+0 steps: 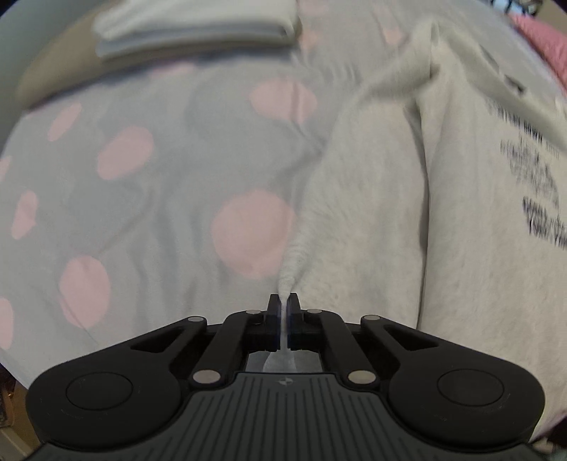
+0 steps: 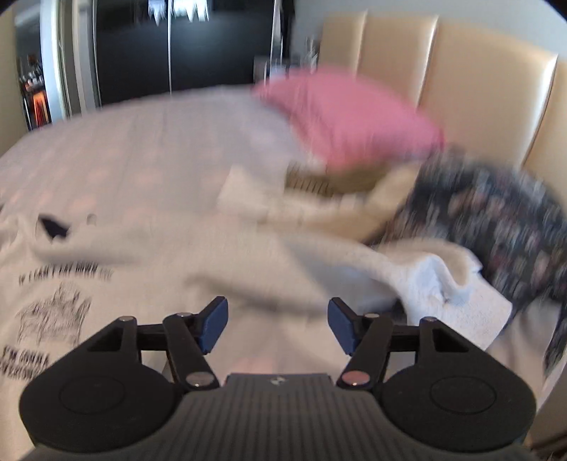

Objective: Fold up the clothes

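Observation:
A white sweatshirt (image 1: 460,198) with black print lies spread on the bed, its print to the right in the left wrist view. My left gripper (image 1: 283,301) is shut on a pinched fold of the sweatshirt's edge, and the cloth runs up from between the pads. In the right wrist view the same sweatshirt (image 2: 149,283) fills the lower left, its sleeve stretching rightward. My right gripper (image 2: 277,315) hangs above the sweatshirt with its blue pads wide apart and nothing between them.
A grey bedspread with pink dots (image 1: 141,177) covers the bed. Folded white clothes (image 1: 198,28) lie at its far edge. A pink garment (image 2: 347,117), a dark patterned garment (image 2: 489,220) and a white towel (image 2: 453,301) pile up by the beige headboard (image 2: 478,88).

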The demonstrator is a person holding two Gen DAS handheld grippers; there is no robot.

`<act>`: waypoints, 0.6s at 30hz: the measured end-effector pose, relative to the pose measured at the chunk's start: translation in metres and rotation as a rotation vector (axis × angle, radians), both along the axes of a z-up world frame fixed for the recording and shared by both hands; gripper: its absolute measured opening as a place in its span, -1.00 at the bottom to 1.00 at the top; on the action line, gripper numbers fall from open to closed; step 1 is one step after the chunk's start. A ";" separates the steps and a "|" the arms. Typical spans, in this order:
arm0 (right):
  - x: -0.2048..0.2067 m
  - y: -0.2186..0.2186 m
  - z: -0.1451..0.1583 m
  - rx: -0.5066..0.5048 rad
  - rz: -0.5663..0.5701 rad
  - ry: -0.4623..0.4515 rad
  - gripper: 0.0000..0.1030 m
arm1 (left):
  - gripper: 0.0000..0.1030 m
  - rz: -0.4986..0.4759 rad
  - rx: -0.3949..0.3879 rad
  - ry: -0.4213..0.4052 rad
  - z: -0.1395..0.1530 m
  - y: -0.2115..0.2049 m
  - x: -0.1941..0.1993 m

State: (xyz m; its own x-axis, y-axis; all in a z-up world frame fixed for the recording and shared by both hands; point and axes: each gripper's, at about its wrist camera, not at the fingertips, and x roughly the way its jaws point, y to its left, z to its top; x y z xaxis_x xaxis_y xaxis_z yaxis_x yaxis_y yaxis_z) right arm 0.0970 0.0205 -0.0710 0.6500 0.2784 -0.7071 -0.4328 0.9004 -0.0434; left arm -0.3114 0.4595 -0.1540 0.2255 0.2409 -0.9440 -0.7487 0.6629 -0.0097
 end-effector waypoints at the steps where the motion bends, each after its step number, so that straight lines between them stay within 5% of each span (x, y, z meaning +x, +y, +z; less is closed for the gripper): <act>1: -0.001 -0.001 -0.002 0.002 0.007 0.003 0.27 | -0.98 0.031 0.018 -0.041 0.009 0.004 -0.005; 7: 0.002 0.000 -0.011 -0.031 -0.006 0.020 0.27 | -0.98 0.216 0.206 -0.211 0.062 0.029 -0.034; 13: -0.001 0.008 -0.028 -0.070 0.037 0.059 0.27 | -0.98 0.413 0.474 -0.242 0.097 0.050 -0.059; 18: -0.005 0.019 -0.035 -0.085 0.105 0.076 0.27 | -0.87 0.422 0.487 -0.172 0.091 0.063 -0.048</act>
